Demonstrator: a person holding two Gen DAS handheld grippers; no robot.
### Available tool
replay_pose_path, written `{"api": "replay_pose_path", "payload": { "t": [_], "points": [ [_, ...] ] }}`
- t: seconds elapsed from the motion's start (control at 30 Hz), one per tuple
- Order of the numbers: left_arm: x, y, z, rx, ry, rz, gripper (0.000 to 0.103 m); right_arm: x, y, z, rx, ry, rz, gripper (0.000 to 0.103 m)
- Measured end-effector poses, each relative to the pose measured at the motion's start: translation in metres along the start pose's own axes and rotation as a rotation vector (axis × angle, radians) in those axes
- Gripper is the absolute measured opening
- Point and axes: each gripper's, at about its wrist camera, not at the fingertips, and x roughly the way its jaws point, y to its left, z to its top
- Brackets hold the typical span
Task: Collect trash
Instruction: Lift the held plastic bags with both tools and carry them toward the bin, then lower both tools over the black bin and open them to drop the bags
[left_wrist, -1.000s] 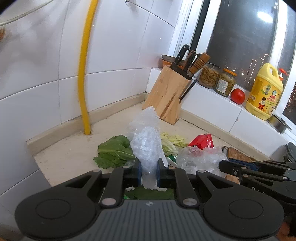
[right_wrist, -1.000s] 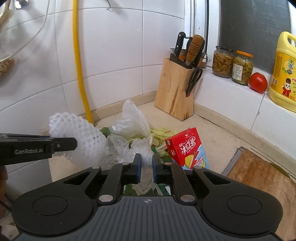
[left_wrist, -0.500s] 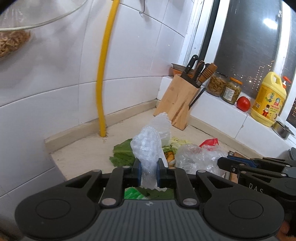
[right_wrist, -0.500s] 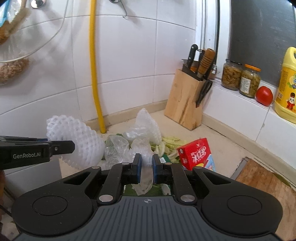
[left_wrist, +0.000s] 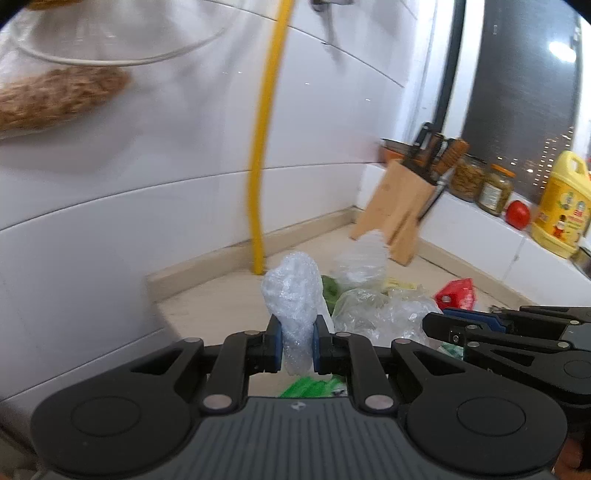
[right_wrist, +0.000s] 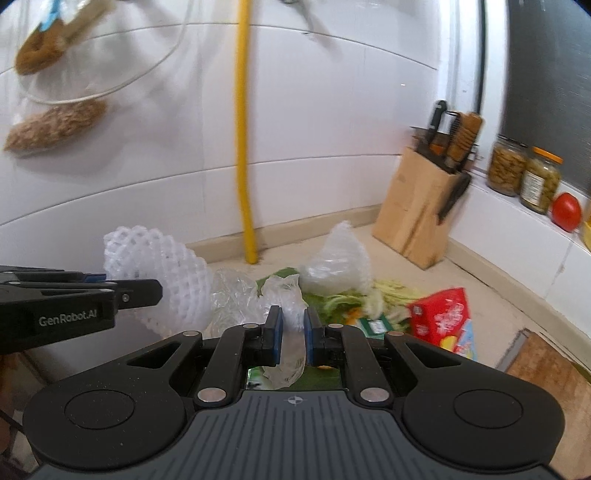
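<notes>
My left gripper (left_wrist: 295, 334) is shut on a white foam net (left_wrist: 291, 291), which stands up between its blue pads. In the right wrist view that net (right_wrist: 159, 266) bulges out past the left gripper (right_wrist: 147, 293) at the left edge. My right gripper (right_wrist: 293, 325) is shut on a crumpled clear plastic bag (right_wrist: 286, 295). That bag (left_wrist: 380, 314) shows in the left wrist view beside the right gripper (left_wrist: 432, 326). On the counter beyond lie another clear bag (right_wrist: 336, 262), green vegetable scraps (right_wrist: 388, 291) and a red drink carton (right_wrist: 439, 314).
A yellow pipe (right_wrist: 243, 147) runs down the tiled wall to the counter. At the back right stand a wooden knife block (right_wrist: 417, 218), jars (right_wrist: 524, 173), a tomato (right_wrist: 567, 210) and a yellow bottle (left_wrist: 561, 214). A wooden cutting board (right_wrist: 546, 365) lies at right. Bags of grain (right_wrist: 55, 125) hang upper left.
Both grippers have drawn back and swung left, away from the trash pile, each keeping its load. The knife block and carton have slid rightward and look farther off.
</notes>
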Motion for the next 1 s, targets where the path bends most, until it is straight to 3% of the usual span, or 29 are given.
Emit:
{"api": "replay_pose_path", "payload": {
  "t": [0.7,1.0],
  "points": [
    [-0.036,0.076,-0.030,-0.095,-0.015,0.278,0.010,0.031,0.097,0.007,-0.147,0.048,0.224,0.017],
    [-0.035,0.098,-0.052,-0.145,0.046,0.345,0.010,0.043,0.127,0.002,-0.197,0.086,0.281,0.017]
  ]
}}
